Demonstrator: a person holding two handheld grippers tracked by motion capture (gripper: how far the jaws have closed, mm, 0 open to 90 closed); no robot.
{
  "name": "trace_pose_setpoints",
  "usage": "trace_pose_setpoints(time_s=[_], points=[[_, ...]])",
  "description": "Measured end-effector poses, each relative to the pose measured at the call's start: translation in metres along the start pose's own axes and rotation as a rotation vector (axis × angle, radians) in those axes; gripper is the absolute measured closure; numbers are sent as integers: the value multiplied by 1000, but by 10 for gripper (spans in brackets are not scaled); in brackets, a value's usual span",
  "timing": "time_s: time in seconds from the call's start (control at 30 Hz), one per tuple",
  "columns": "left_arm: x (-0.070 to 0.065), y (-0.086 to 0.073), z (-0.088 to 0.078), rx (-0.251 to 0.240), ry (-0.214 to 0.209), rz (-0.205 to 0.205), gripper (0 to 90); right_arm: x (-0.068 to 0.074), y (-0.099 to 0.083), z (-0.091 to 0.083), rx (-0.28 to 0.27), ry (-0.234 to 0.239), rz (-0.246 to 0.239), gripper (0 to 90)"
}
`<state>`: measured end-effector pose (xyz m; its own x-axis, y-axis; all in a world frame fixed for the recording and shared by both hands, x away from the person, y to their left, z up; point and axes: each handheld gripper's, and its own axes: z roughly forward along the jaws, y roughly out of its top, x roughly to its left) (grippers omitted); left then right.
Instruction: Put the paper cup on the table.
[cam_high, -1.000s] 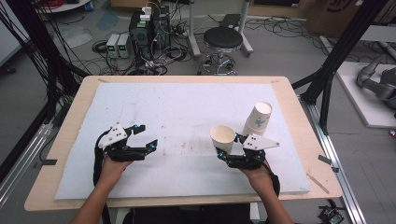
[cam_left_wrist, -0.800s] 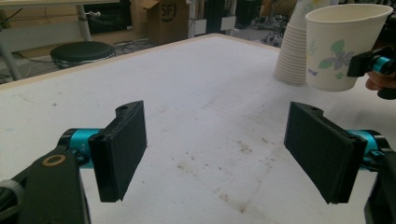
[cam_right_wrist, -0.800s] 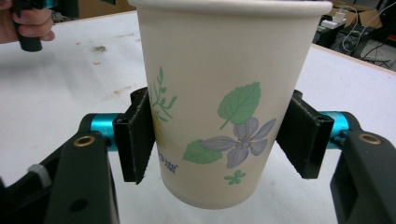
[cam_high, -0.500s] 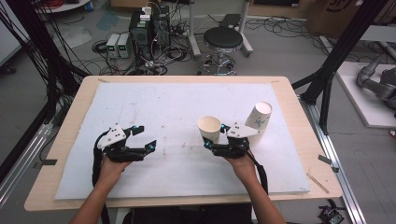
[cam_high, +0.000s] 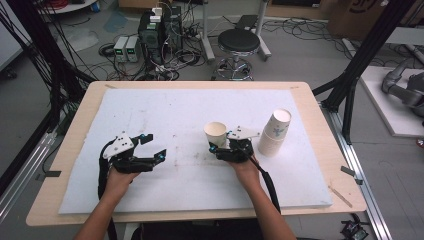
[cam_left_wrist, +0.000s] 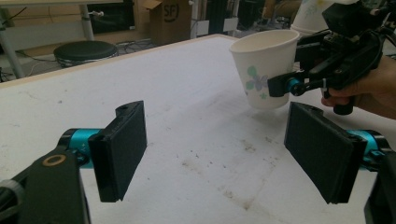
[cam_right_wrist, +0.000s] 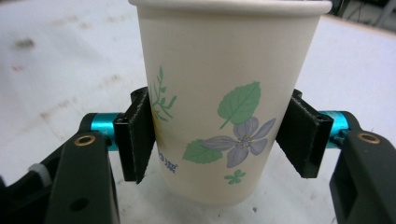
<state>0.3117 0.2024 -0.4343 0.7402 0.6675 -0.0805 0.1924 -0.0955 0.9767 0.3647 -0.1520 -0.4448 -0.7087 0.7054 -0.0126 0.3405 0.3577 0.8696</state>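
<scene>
Carrying a single paper cup (cam_high: 216, 134) across the white mat (cam_high: 165, 112) toward the middle of the desk (cam_high: 80, 107), away from the stack of cups (cam_high: 275, 132) at the right. Best done by keeping the cup upright, mouth up, and level on the way, with only light pressure at mid-wall so the thin paper does not buckle. Worth lowering until the base sits flat on the mat before easing off, not dropping it from above. Good to leave room between it and the stack, and between it and the left tongs (cam_high: 150, 150), so nothing gets knocked on release. A likely risk: a tilt at touchdown, tipping the cup onto its side.

Right tongs (cam_right_wrist: 219, 135): clamped on the cup, one pad (cam_right_wrist: 135, 140) on each side of the flowered wall, just below the middle; cup upright, base seemingly just above the mat, seen in the left gripper view at (cam_left_wrist: 264, 67) with a shadow beneath it. Right hand (cam_high: 242, 162) behind the grip.

Left tongs (cam_left_wrist: 224, 154): standing wide apart, nothing between the pads, resting low over bare mat at the left, well clear of the cup. Left hand (cam_high: 120, 175) holding them level, pointed toward the middle.
</scene>
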Motion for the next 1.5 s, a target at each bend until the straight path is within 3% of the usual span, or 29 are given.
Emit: trace_pose_setpoints(time_s=[0.13,0.27,0.63,0.77,0.87,1.17,1.37,1.5], points=[[1,0,-1,-1,2,-1,212,3,-1,9,66,-5,-8,349],[1,0,-1,1,2,-5,212,1,-1,8,79,0,10,352],[1,-1,-1,10,5,-6,212,5,-5,-3,153,-19,-48,348],[0,-1,-1,16,0,-5,212,4,-6,-5,168,-16,-51,292],[1,-2,-1,17,1,-9,212,4,-5,-10,189,-46,-44,205],[2,-2,-1,1,8,-33,204,-1,-15,-59,148,16,-70,205],[4,1,-4,-39,18,-64,158,-7,-23,-104,31,-3,-81,205],[3,2,-6,-46,28,-54,158,-14,-31,-128,-33,-31,-71,204]])
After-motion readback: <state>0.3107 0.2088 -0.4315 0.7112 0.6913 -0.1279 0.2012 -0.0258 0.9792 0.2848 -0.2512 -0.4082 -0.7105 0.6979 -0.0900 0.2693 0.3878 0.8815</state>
